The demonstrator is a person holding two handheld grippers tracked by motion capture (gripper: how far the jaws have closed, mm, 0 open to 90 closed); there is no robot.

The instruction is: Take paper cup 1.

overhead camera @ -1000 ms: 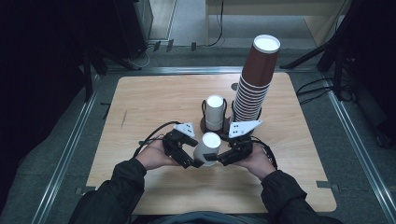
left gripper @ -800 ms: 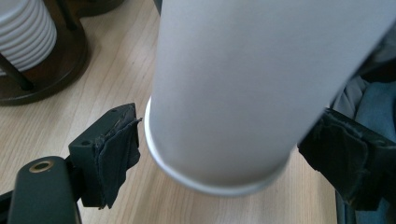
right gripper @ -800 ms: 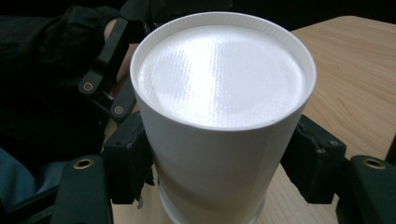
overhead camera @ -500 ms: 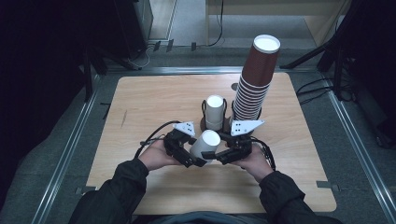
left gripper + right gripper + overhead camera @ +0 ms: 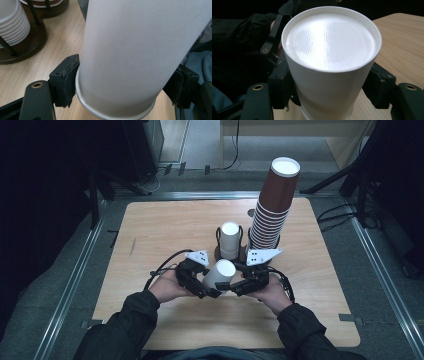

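Observation:
A white paper cup (image 5: 220, 273) is held bottom-up and tilted just above the wooden table (image 5: 160, 230), between my two grippers. My left gripper (image 5: 206, 290) comes in from the left; its jaws have just been closing and its pads (image 5: 68, 78) now press the cup (image 5: 140, 50) near its rim. My right gripper (image 5: 231, 287) holds the same cup (image 5: 329, 50) from the right, one jaw on each side of the cup wall. A person's hands hold both grippers.
Behind the grippers a dark round stand (image 5: 220, 254) with thin posts holds a stack of white cups (image 5: 230, 239). A tall leaning stack of brown cups (image 5: 272, 205) rises at its right. Metal rails border the table.
The cup has tipped from nearly upright to slanted, its closed end now toward the back right. The left jaws have drawn in against it. Both hands stayed where they were.

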